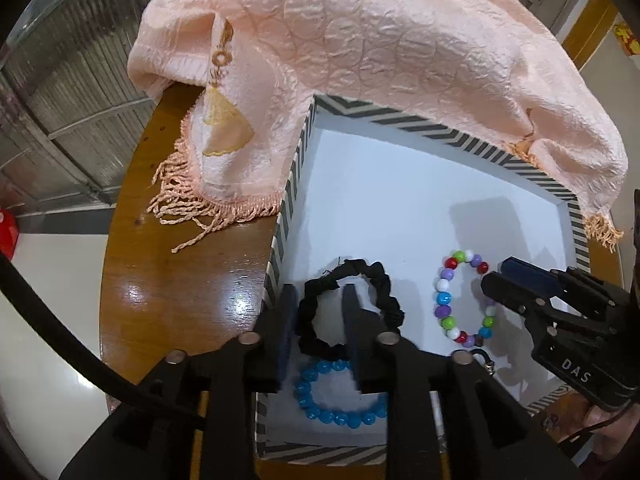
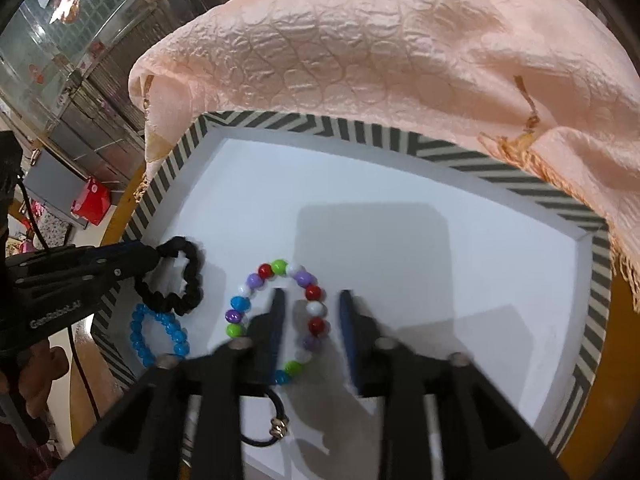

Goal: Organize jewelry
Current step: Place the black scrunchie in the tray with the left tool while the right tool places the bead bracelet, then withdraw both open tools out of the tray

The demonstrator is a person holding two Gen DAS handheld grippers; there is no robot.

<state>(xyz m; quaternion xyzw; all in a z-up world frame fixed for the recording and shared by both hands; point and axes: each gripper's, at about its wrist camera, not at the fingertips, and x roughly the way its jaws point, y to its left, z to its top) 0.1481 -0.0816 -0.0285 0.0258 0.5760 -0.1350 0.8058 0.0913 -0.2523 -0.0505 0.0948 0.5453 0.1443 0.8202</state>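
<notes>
My tray (image 1: 298, 168) has a striped rim, and a peach scarf (image 1: 360, 40) drapes over its far edge and right corner. Most of the white floor beyond my tongs is bare. The tray sits on a wooden table (image 1: 180, 260) whose curved edge runs close along the left.

My left tongs (image 1: 320, 300) are released, their two fingers straddling one side of the black scrunchie (image 1: 384, 280) without pinching it. A blue bead bracelet (image 1: 340, 412) lies just below it.

My right tongs (image 2: 312, 312) are also released, straddling one side of the multicoloured bead bracelet (image 2: 256, 280). A thin black hair tie (image 2: 276, 428) lies beneath them.
</notes>
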